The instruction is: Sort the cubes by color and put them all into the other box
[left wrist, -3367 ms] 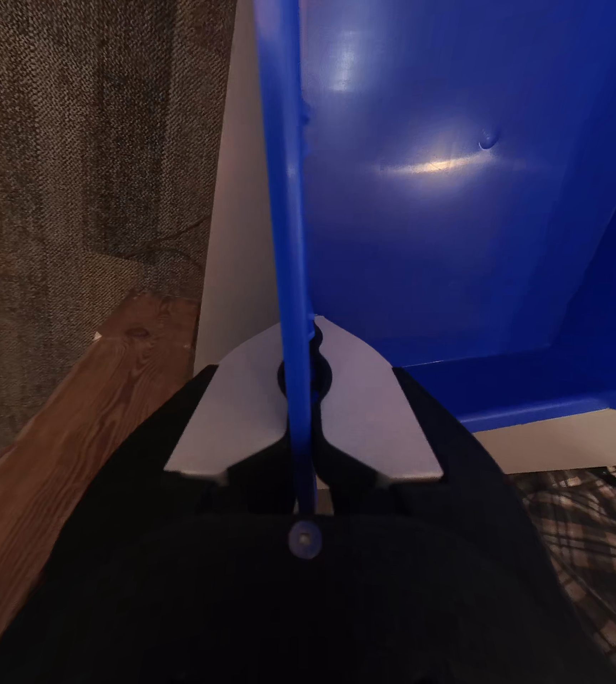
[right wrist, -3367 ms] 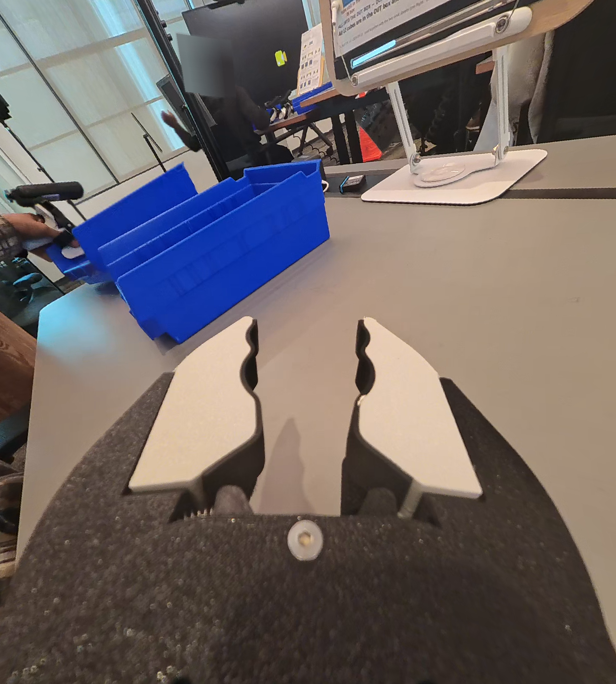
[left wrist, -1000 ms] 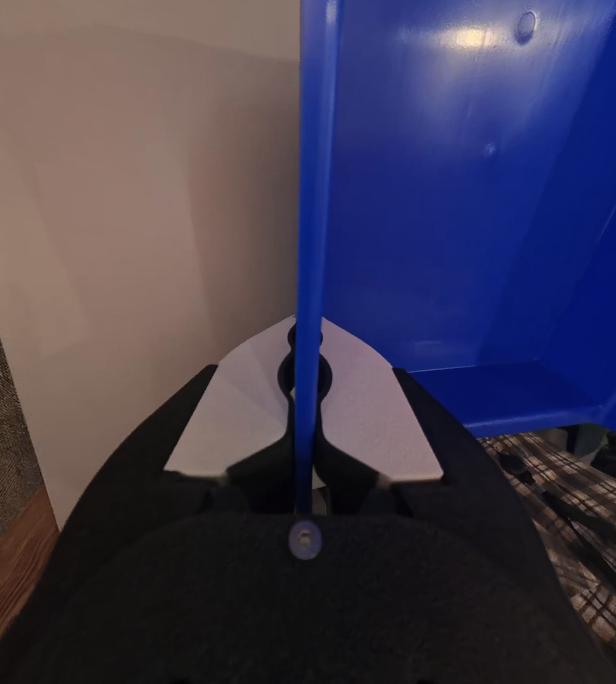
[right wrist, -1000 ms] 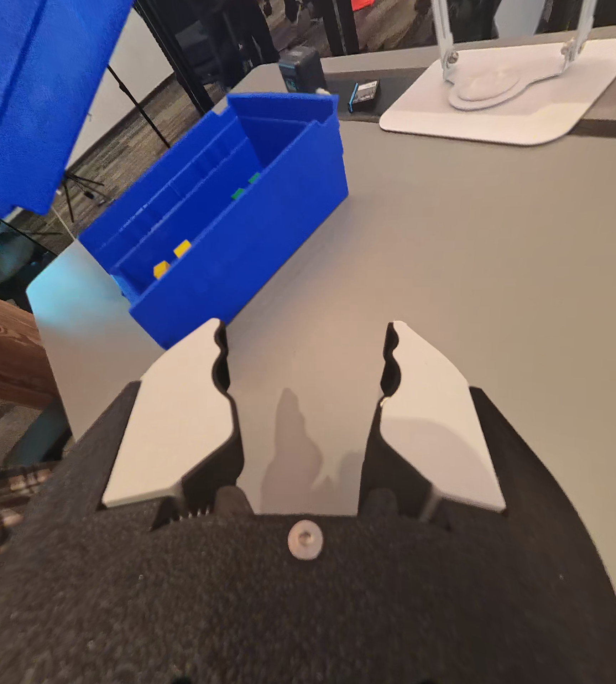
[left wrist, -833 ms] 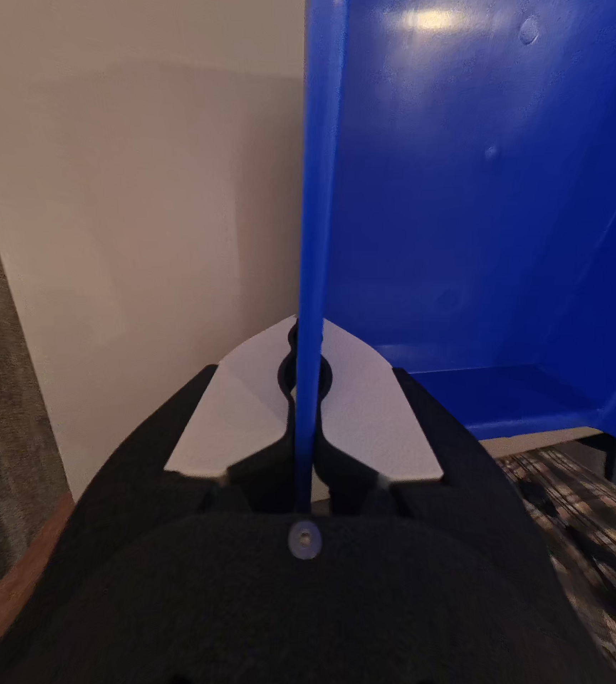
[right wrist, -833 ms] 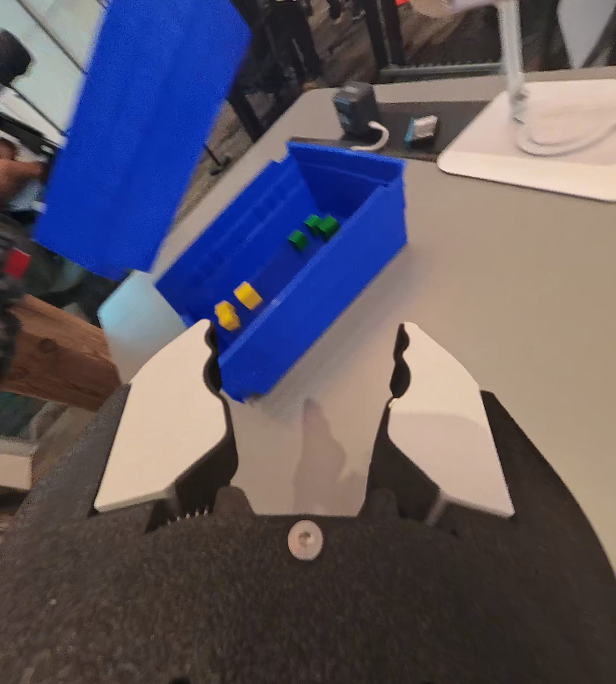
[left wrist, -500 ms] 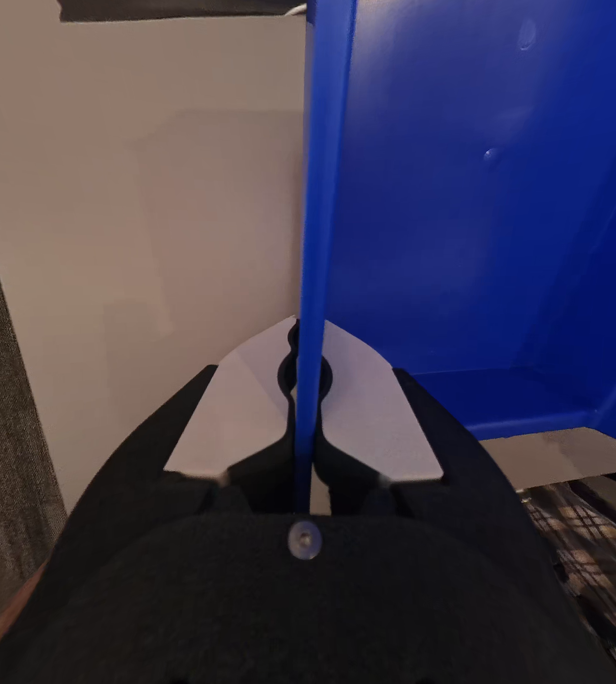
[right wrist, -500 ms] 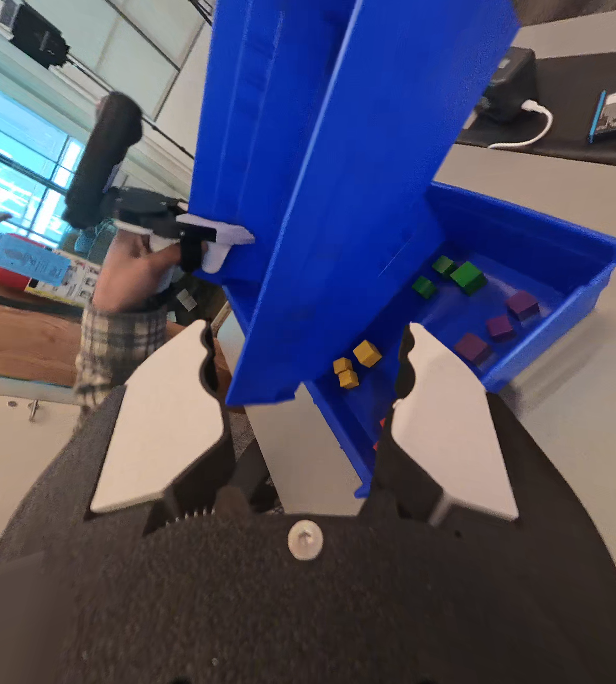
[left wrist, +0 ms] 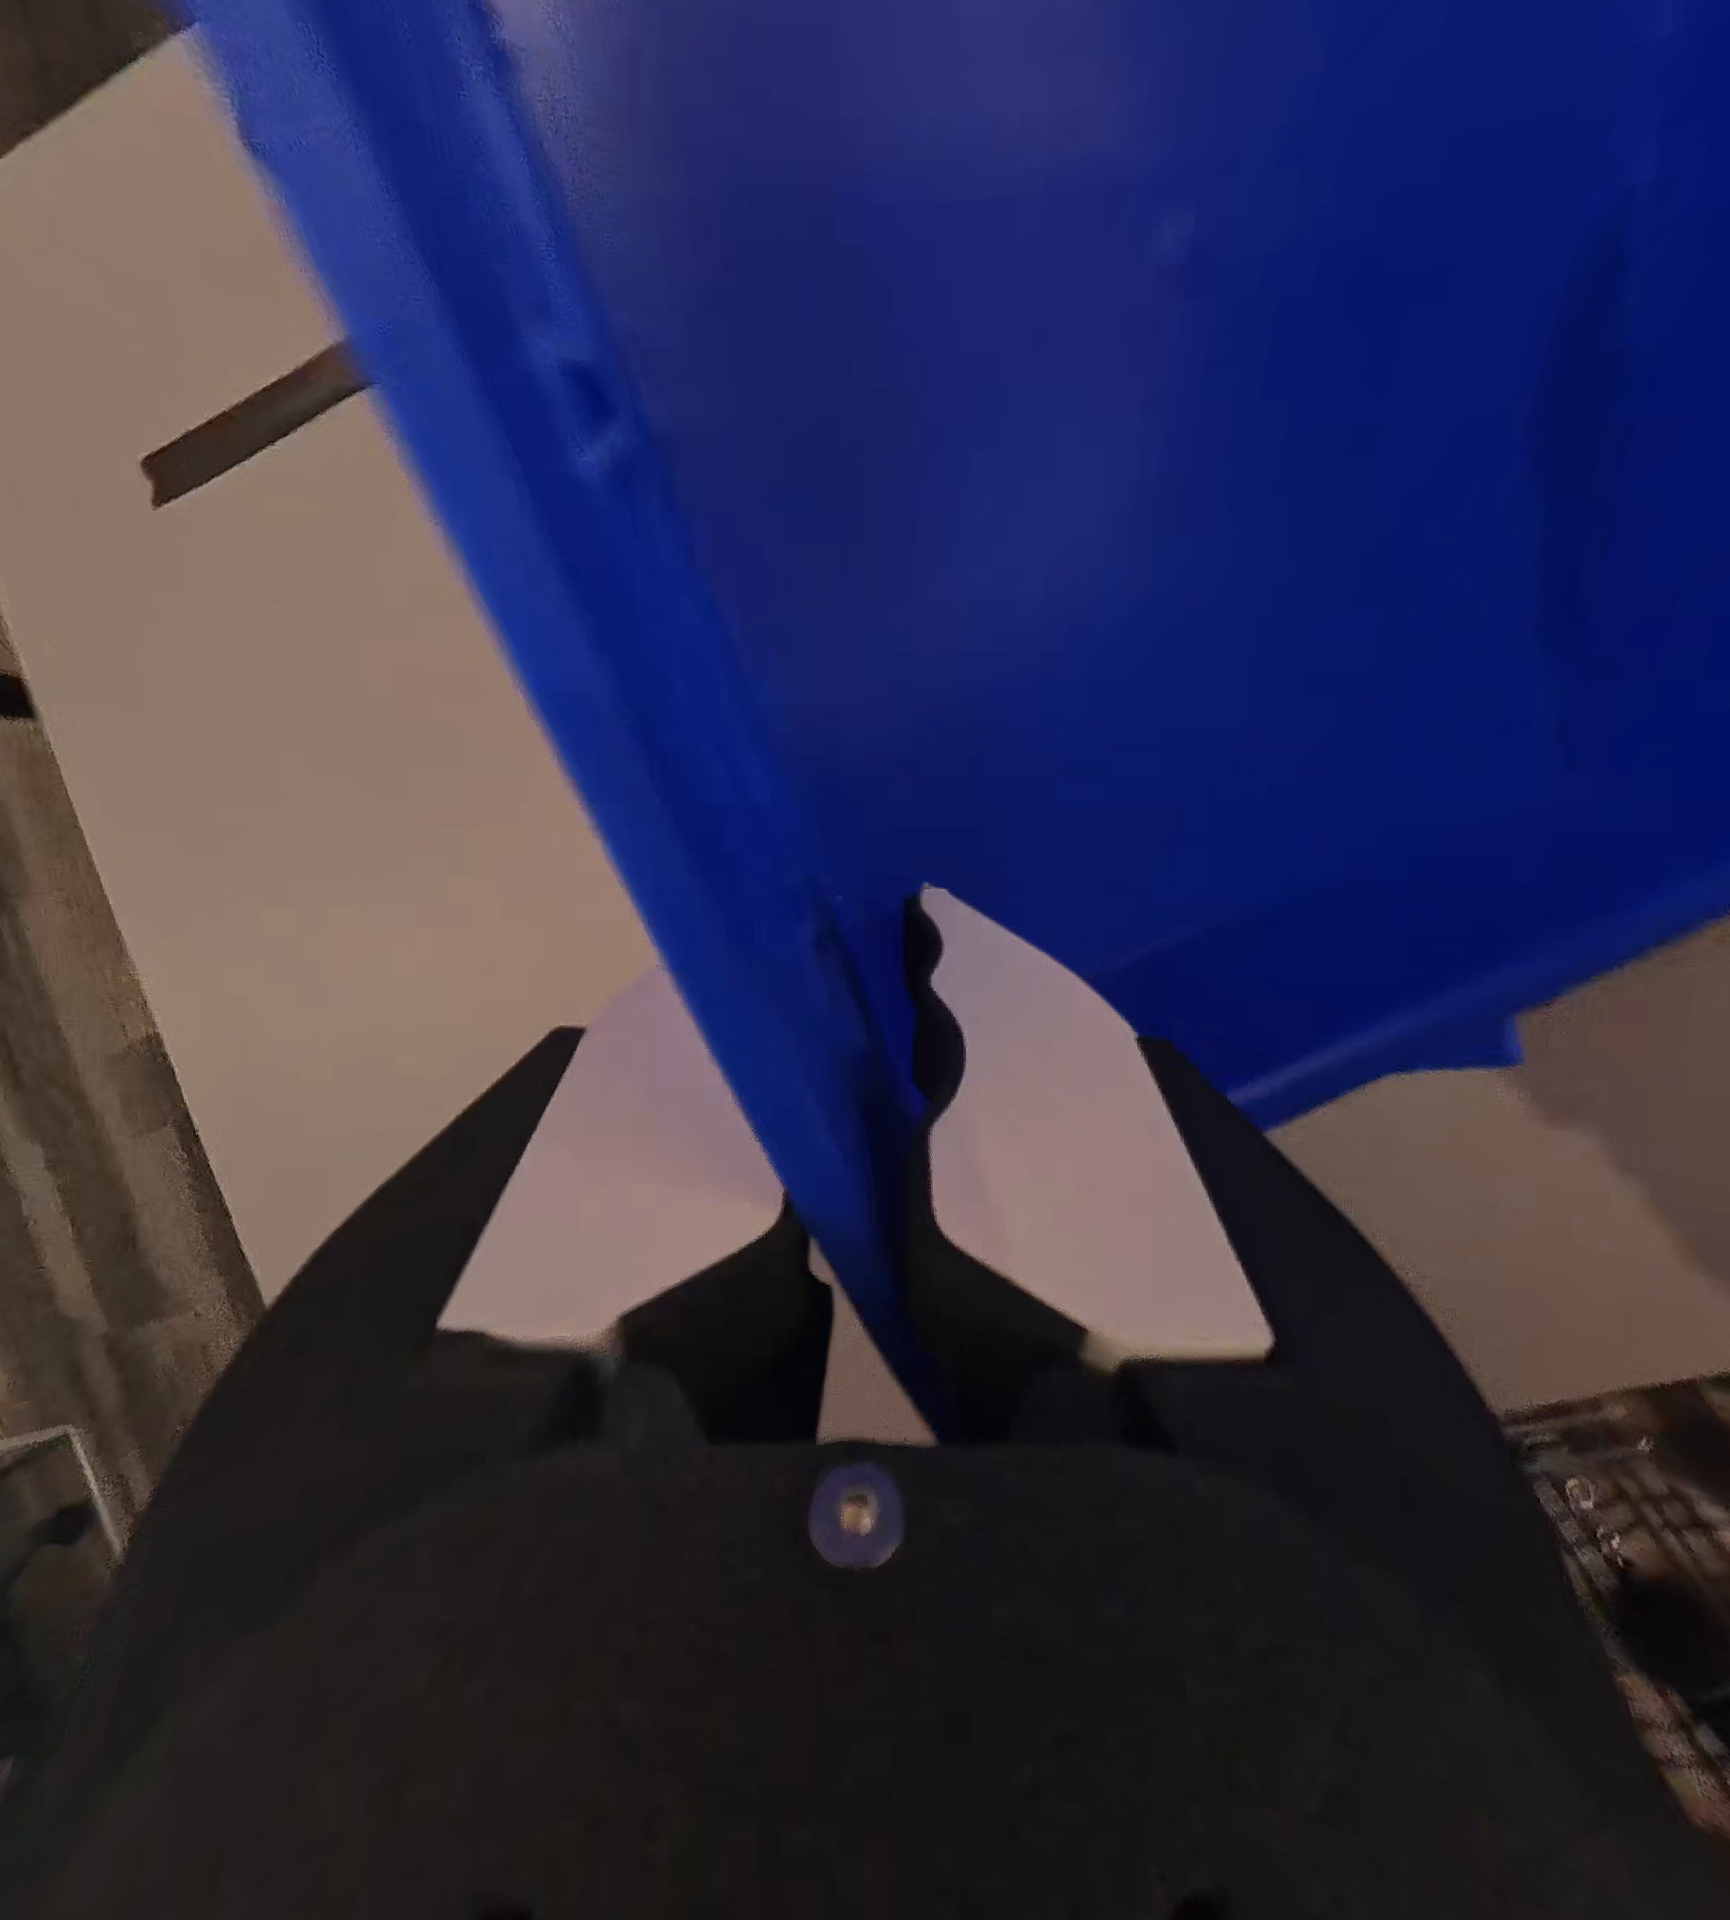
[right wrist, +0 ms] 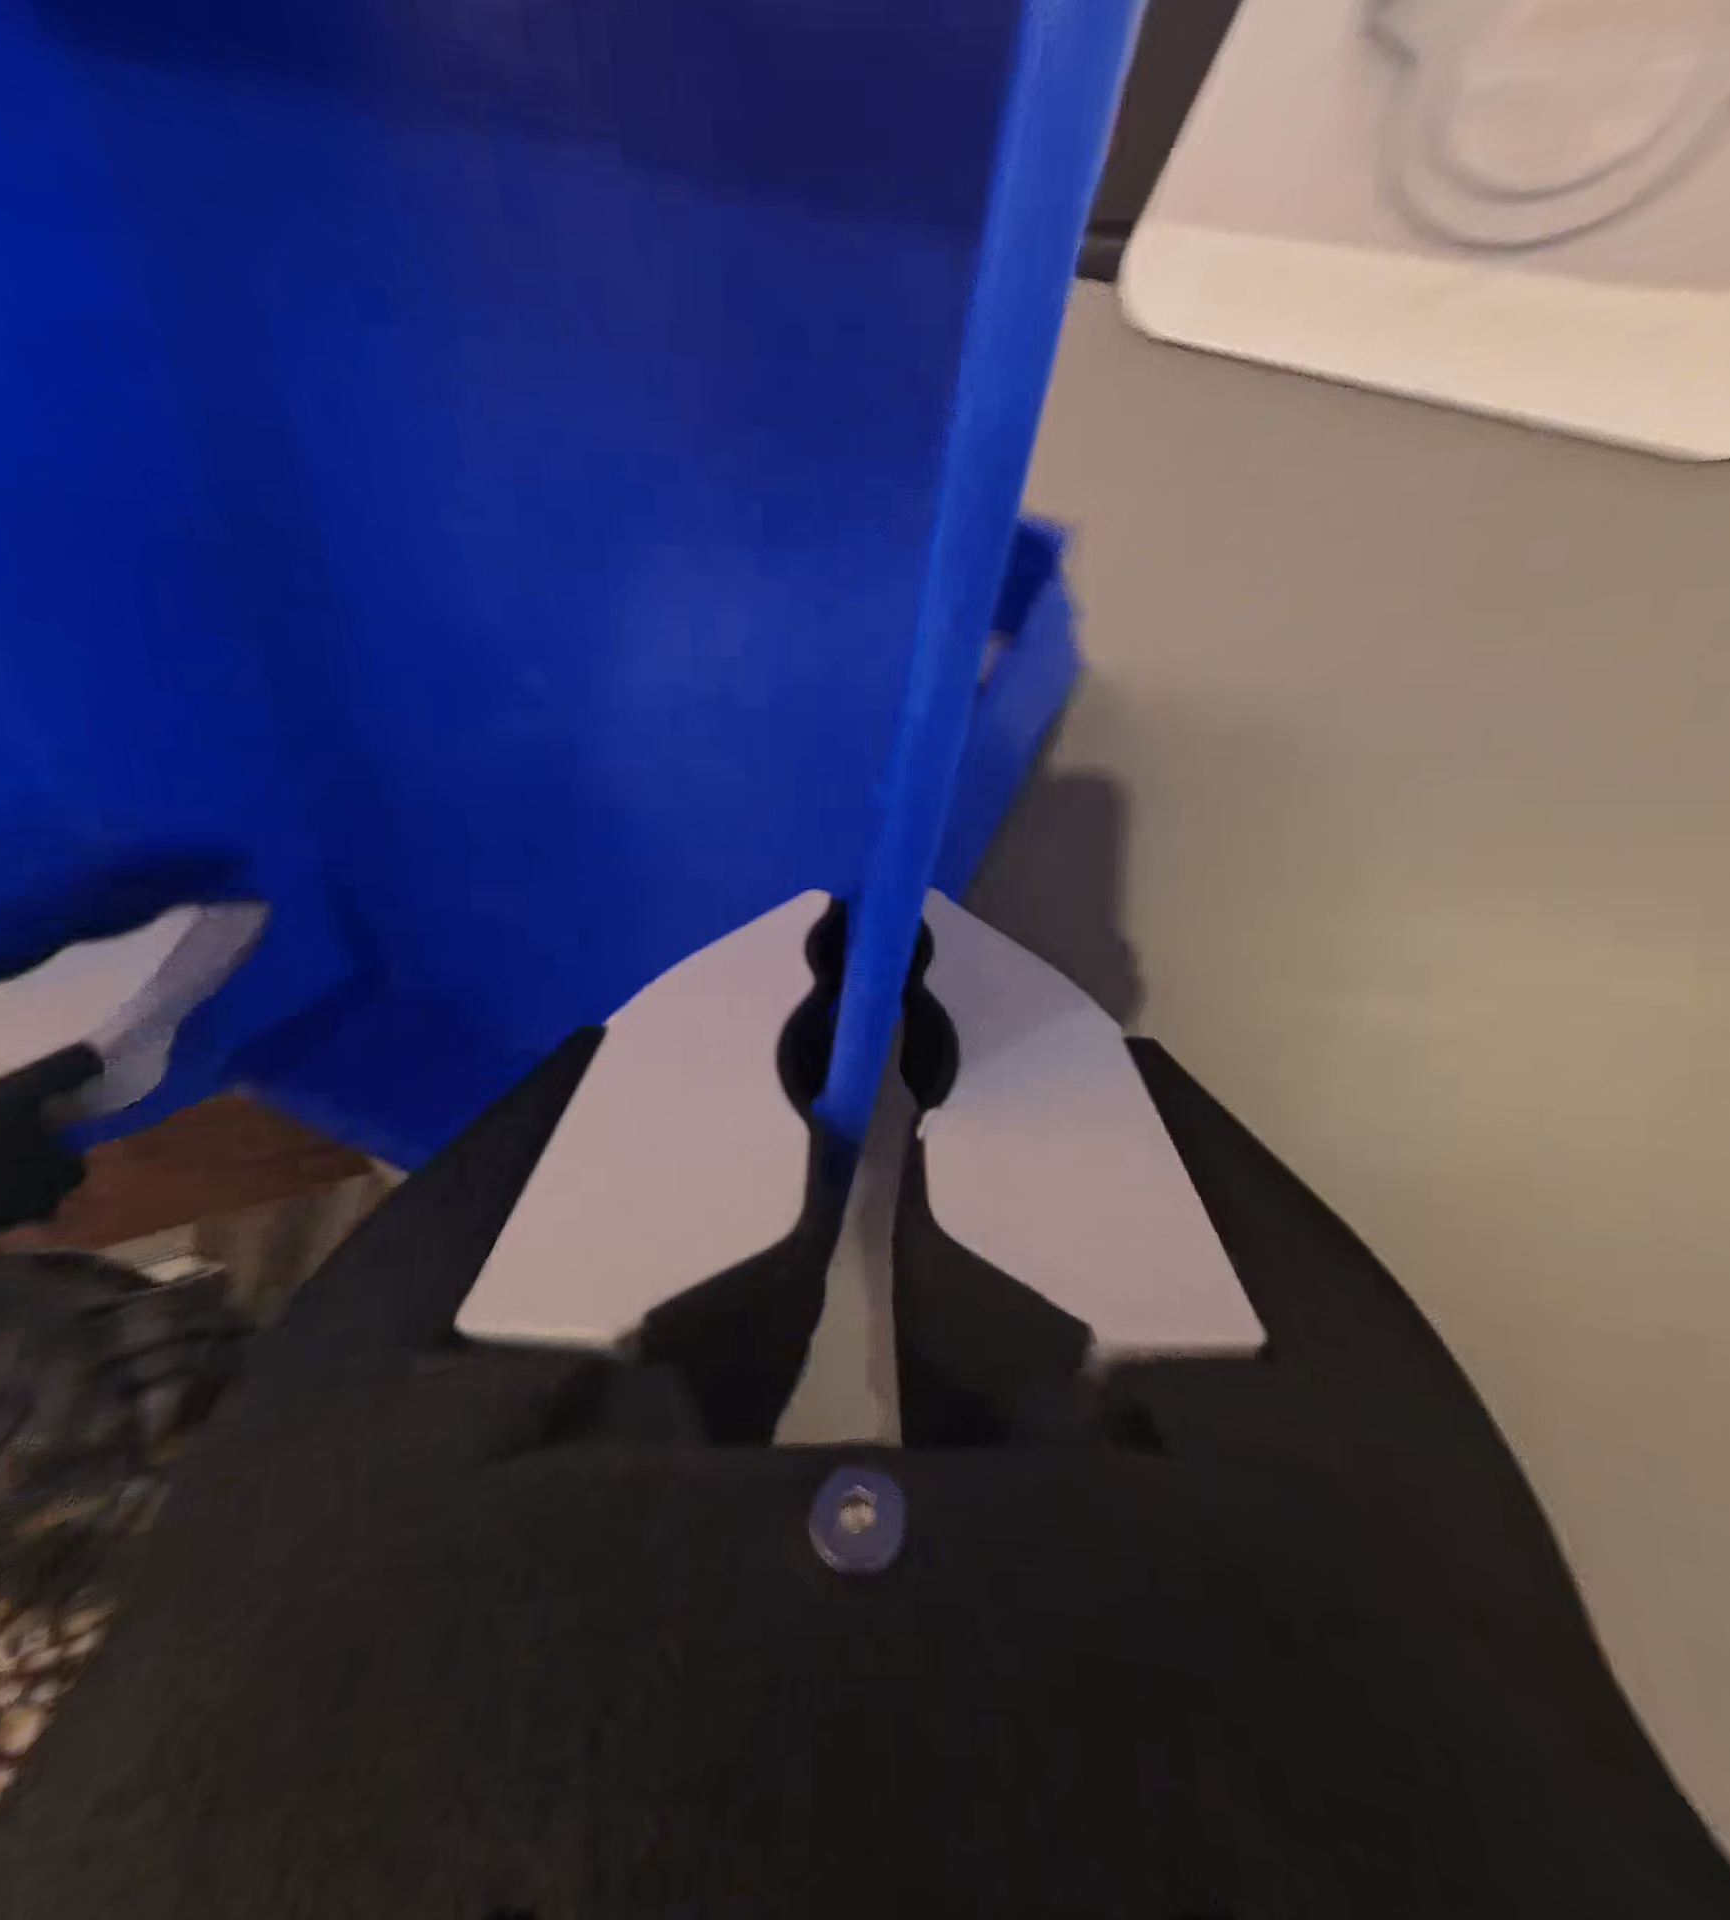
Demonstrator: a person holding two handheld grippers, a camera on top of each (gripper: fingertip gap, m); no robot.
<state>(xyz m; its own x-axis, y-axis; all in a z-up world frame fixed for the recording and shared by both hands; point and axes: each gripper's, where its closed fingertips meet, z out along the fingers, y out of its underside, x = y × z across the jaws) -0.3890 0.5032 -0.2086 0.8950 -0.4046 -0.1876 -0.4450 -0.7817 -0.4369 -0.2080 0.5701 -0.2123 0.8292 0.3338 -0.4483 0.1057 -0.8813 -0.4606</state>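
- Blue box point(right wrist: 425, 520): a plastic bin, lifted off the table and tilted steeply; its broad blue face fills most of both wrist views. No cubes show in either view.
- Handling, judged: thin moulded walls, stiff enough to be carried by the rim, light when empty, smooth and so liable to slip or swing in a narrow pinch. Best taken at the rim, one grip on each side, as here.
- Right gripper point(right wrist: 866, 997): pressed together on a thin edge of the box wall, which runs straight up out of the jaws.
- Left gripper point(left wrist: 866, 1039): closed on another wall edge of the same box; the blue plastic slants across its left finger. It also shows at the left margin of the right wrist view, against the box.
- Second blue box point(right wrist: 1032, 644): only a corner shows, low behind the lifted one, resting on the table.
- Grey table point(right wrist: 1463, 831): bare beside the boxes.
- White stand base point(right wrist: 1463, 260): on the table, well apart, upper right.
- Blur softens both views.
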